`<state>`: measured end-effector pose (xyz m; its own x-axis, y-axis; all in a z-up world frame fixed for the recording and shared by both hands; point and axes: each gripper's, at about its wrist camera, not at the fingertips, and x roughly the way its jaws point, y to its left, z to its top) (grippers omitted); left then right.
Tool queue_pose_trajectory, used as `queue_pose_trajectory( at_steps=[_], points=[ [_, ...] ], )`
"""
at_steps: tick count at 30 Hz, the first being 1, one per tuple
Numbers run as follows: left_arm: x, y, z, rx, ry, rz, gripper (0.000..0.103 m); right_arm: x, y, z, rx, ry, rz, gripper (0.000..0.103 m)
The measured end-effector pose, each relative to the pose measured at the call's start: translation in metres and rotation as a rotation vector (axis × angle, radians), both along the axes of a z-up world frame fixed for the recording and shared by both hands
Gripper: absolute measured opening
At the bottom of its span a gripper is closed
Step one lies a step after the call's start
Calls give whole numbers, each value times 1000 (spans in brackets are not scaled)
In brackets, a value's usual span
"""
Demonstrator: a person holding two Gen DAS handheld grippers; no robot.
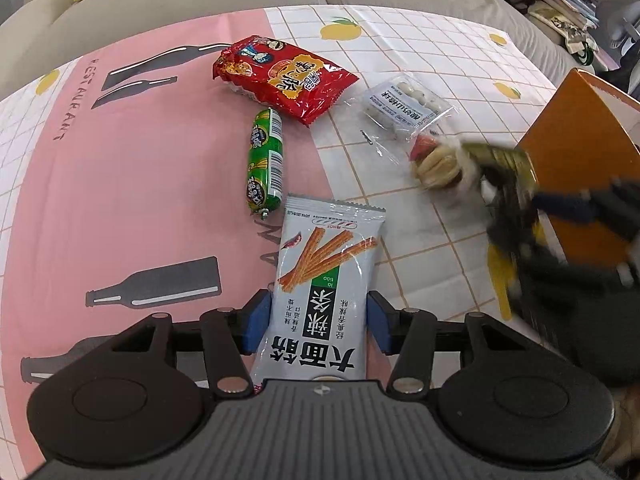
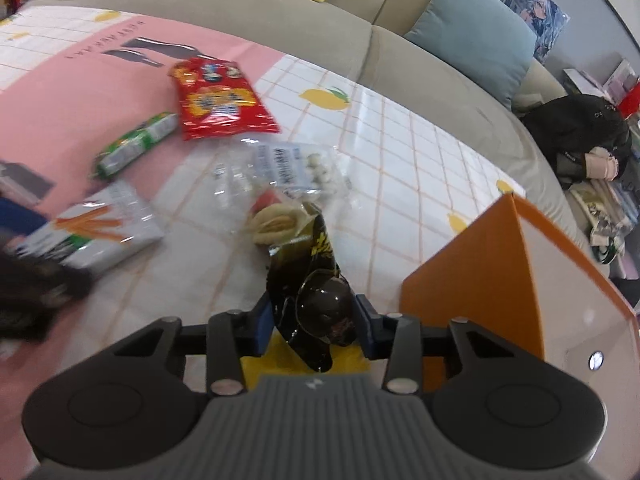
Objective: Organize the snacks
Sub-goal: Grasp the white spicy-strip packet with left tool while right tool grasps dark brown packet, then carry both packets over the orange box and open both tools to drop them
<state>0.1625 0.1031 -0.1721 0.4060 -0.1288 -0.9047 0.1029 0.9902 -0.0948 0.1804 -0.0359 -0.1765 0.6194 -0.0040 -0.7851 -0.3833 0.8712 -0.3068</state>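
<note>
My left gripper [image 1: 319, 320] is shut on a white packet of spicy sticks [image 1: 324, 272], its blue pads against the packet's two long sides just above the tablecloth. My right gripper [image 2: 314, 322] is shut on a black and yellow snack bag [image 2: 316, 280], whose far end, printed with a bun, points away from me. This bag hangs beside the left wall of an open orange box [image 2: 472, 280]. In the left wrist view the right gripper [image 1: 520, 216] and its bag [image 1: 500, 160] are blurred in front of the box [image 1: 576, 160].
On the pink and white checked tablecloth [image 1: 120, 184] lie a red snack bag [image 1: 284, 76], a green sausage [image 1: 264, 160] and a clear bag of white balls [image 1: 400, 108]. A beige sofa [image 2: 280, 20] with cushions curves behind the table.
</note>
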Motion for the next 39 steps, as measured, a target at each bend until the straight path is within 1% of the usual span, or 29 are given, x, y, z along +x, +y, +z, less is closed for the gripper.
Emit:
queue_pose_trajectory(
  at_steps=[2, 6, 8, 12, 13, 15, 17, 19, 21, 23, 24, 25, 26, 28, 30, 31, 33, 36, 39],
  points=[
    [0, 1, 0, -4, -3, 3, 62, -15, 3, 2, 17, 18, 11, 40],
    [-1, 2, 0, -15, -9, 12, 68, -39, 10, 3, 42, 33, 45, 40],
    [-1, 3, -1, -25, -12, 13, 70, -46, 12, 3, 64, 31, 65, 41],
    [-1, 3, -1, -23, -14, 5, 70, -50, 16, 1, 69, 3, 103, 44],
    [-1, 3, -1, -24, -15, 5, 70, -50, 16, 2, 72, -5, 118, 50],
    [-1, 3, -1, -33, -15, 5, 76, -50, 18, 1, 42, -41, 153, 57],
    [-1, 2, -1, -43, -17, 5, 81, -51, 21, -2, 15, -68, 197, 58],
    [0, 0, -2, -38, -24, 0, 83, -49, 22, -5, 5, -85, 227, 62],
    [-1, -2, -3, -30, -33, -9, 85, -44, 21, -8, 8, -82, 230, 62],
    [-1, -3, -4, -26, -40, -19, 86, -37, 18, -11, 35, -51, 194, 61],
    [-2, -4, -4, -19, -44, -24, 86, -34, 15, -12, 56, -25, 172, 57],
    [-2, -5, -4, -11, -47, -33, 86, -32, 12, -13, 77, -13, 145, 54],
    [-3, -7, -5, -5, -49, -46, 83, -32, 10, -13, 90, -15, 130, 54],
    [-4, -11, -5, 25, -54, -73, 80, -32, 9, -12, 97, -13, 127, 53],
    [-5, -15, -4, 71, -64, -86, 60, -32, 8, -11, 104, -9, 121, 53],
    [-5, -14, -3, 74, -67, -85, 58, -32, 7, -11, 110, -5, 115, 53],
    [-4, -13, -2, 56, -60, -74, 56, -30, 5, -8, 129, 8, 99, 52],
    [-5, -13, -2, 54, -65, -54, 55, -28, 2, -5, 158, 31, 73, 52],
    [-7, -9, 2, 3, -64, -5, 54, -28, -2, 0, 183, 45, 52, 52]
  ],
)
